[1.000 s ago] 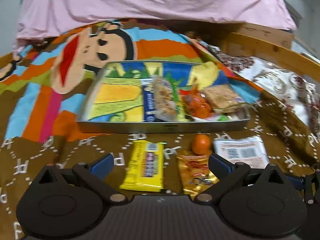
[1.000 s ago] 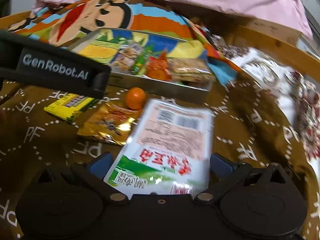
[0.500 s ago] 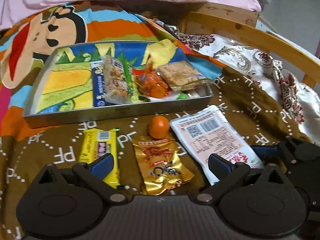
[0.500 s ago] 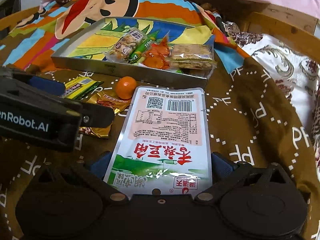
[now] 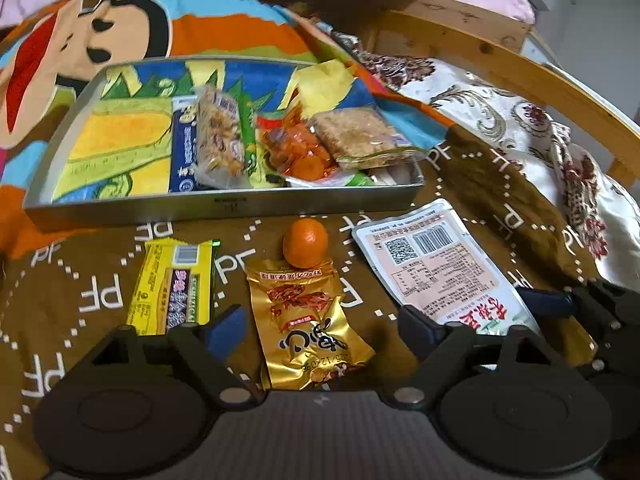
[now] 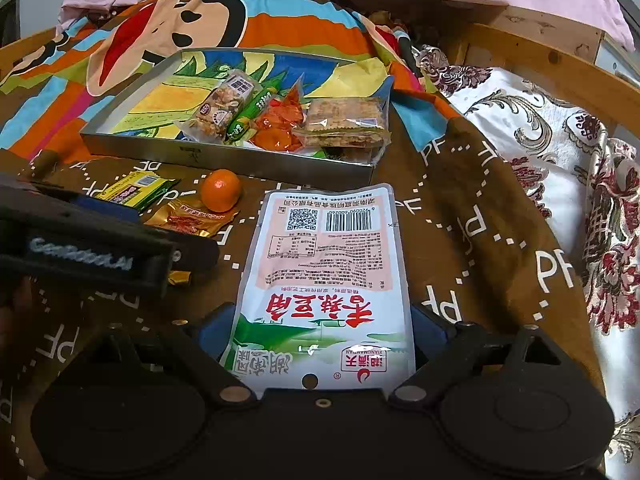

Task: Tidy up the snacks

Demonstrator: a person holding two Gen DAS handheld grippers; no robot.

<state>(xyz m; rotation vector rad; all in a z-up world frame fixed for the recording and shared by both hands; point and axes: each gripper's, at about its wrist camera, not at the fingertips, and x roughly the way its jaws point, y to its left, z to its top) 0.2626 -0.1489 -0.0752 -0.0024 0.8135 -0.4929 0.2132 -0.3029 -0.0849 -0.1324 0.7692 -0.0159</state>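
You work on a bed under a brown lettered blanket (image 5: 500, 184) with the metal tray (image 5: 224, 206) of snacks beyond, your right gripper (image 6: 320, 330) closing around the white pouch (image 6: 324, 280) and your left gripper (image 5: 322, 326) closing astride the gold packet (image 5: 308, 320), neither visibly pinched.

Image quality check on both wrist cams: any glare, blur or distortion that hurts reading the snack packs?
Left wrist: strong fisheye bowing, dark corners; specular glare on the gold foil packet; the tray contents are sharp. Right wrist: the white pouch is glossy but its barcode stays legible; the left gripper at the frame's left is soft, its logo smeared; bed rail curved by the lens.
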